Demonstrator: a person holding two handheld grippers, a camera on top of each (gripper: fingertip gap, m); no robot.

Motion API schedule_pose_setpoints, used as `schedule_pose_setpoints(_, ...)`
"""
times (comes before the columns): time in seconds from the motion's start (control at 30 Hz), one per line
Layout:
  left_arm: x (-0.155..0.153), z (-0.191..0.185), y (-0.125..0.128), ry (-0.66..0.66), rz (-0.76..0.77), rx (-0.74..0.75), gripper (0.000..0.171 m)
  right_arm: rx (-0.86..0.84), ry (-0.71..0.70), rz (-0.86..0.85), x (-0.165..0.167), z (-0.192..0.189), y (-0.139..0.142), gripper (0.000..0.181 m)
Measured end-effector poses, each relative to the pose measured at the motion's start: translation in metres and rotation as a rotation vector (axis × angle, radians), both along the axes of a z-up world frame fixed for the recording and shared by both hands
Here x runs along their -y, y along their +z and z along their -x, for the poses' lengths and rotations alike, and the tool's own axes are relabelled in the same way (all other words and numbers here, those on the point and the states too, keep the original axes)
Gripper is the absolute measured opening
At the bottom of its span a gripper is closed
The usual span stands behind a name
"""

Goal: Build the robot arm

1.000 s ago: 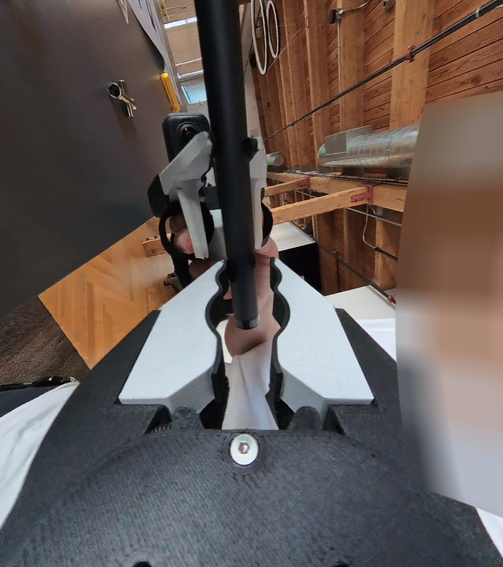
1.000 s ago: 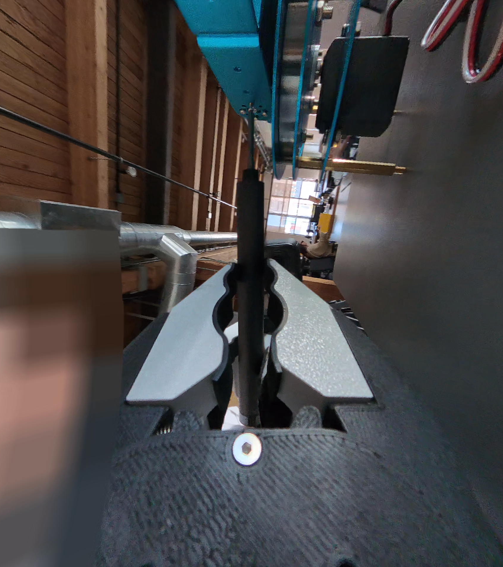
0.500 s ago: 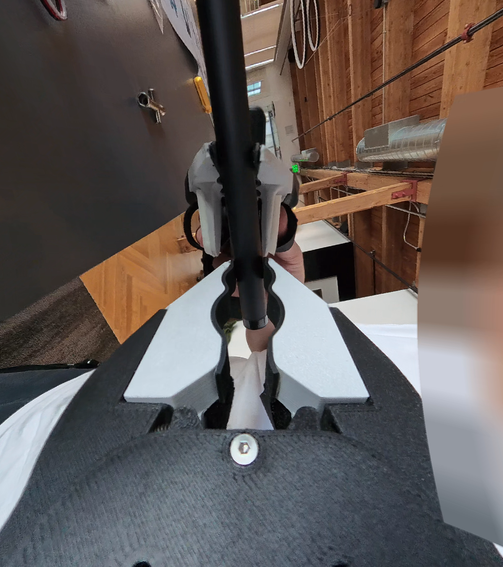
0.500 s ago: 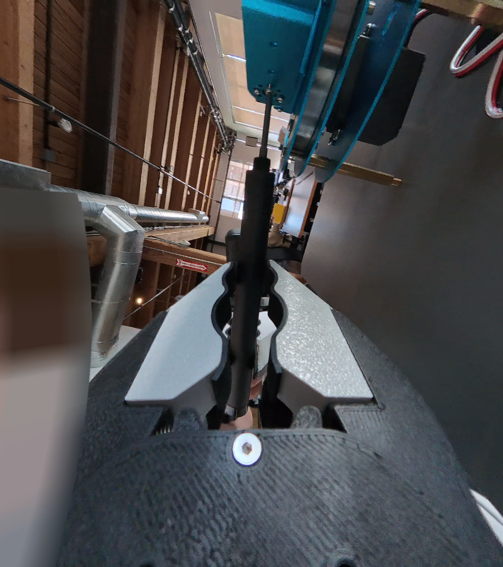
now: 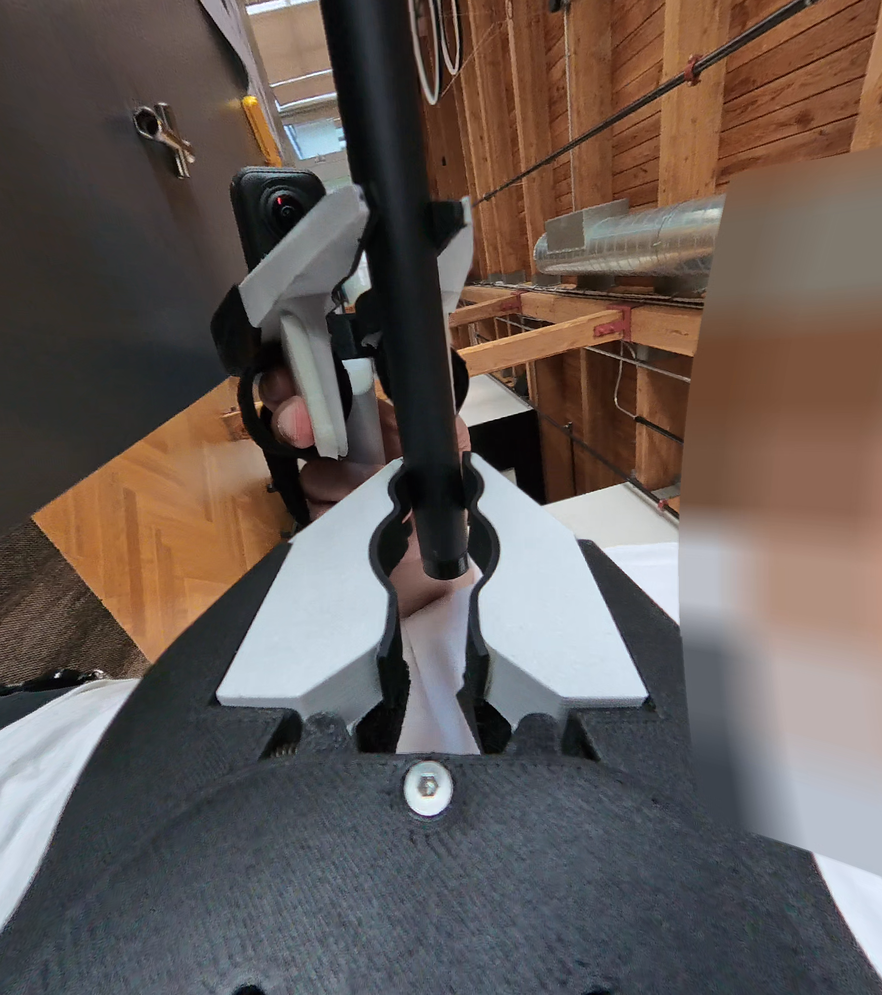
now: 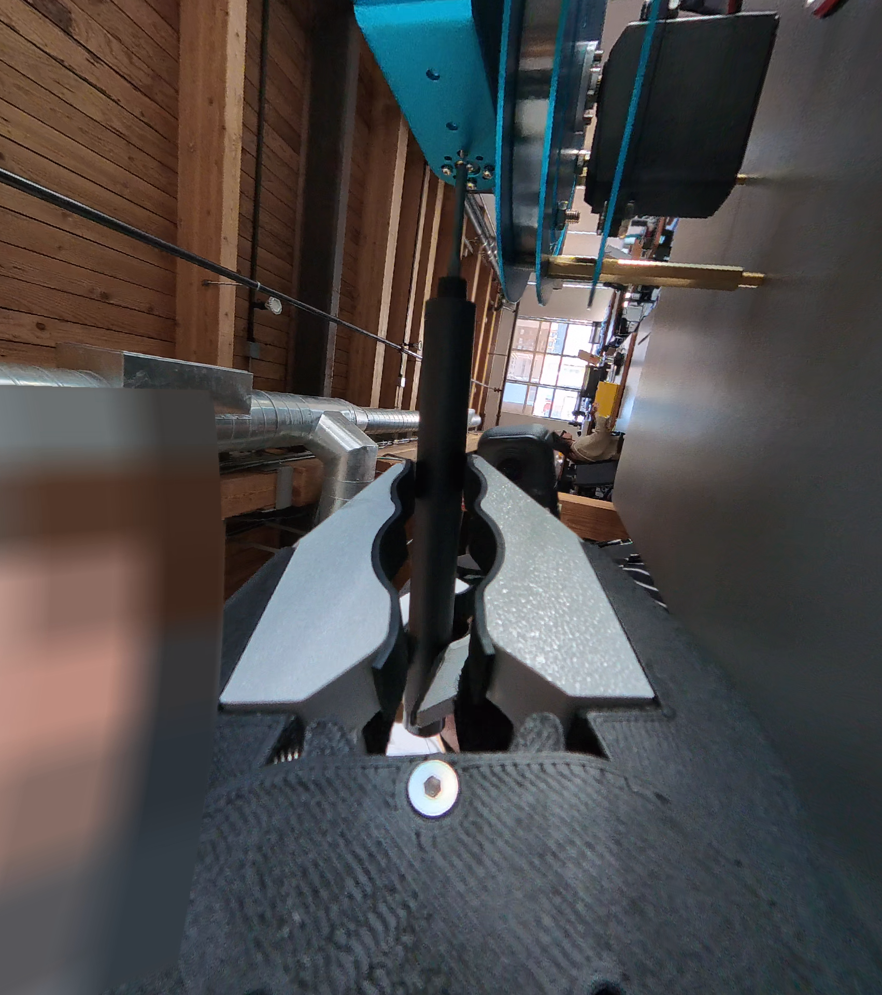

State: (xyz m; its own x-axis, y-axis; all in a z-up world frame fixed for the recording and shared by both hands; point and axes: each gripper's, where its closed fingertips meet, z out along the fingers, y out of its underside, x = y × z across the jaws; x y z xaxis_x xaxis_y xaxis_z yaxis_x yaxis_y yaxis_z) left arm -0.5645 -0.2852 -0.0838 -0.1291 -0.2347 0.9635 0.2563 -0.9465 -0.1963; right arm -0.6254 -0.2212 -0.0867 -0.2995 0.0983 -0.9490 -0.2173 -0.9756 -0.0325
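A long black rod-shaped tool [image 5: 417,323] runs through both grippers. My left gripper [image 5: 436,476] is shut on the tool's butt end, which sticks out just behind the fingertips. My right gripper [image 5: 412,207] grips the same tool farther up, with a hand on its trigger. In the right wrist view my right gripper [image 6: 441,468] is shut on the black tool [image 6: 441,431]. Its thin shaft [image 6: 457,221] reaches up to a ring of small screws on a teal metal part [image 6: 428,70]. Part of the left gripper [image 6: 436,684] shows behind the jaws.
A dark panel [image 6: 805,484] stands close on the right, with a black box [image 6: 681,107] and brass standoff [image 6: 659,277] on clear teal-edged plates. A metal fitting [image 5: 161,137] sits on the panel. Wooden wall [image 6: 78,161], silver duct [image 5: 627,250] and wood floor [image 5: 159,511] lie beyond.
Both grippers keep their grip on the tool. The right gripper has twisted about the tool and back, and the tool has gone from tilted to straight against the teal part.
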Motion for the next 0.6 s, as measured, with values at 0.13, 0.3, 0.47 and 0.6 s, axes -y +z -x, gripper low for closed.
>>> schedule_pose_setpoints(0.13, 0.001, 0.000, -0.007, 0.012, 0.018, -0.040, 0.016, 0.113, 0.005, -0.051, -0.001, 0.000, -0.006, 0.017)
schedule_pose_setpoints(0.3, 0.002, -0.002, -0.014, 0.021, 0.032, -0.081, 0.016, 0.361, 0.002, -0.218, -0.002, -0.003, -0.010, 0.024)
schedule_pose_setpoints(0.47, -0.001, -0.003, -0.013, 0.046, -0.013, -0.123, 0.017, 0.319, 0.014, -0.187, -0.002, -0.003, -0.007, 0.017)
schedule_pose_setpoints(0.6, -0.003, 0.000, -0.006, 0.060, 0.003, -0.030, 0.035, 0.163, 0.006, -0.074, -0.003, -0.005, -0.006, 0.016)
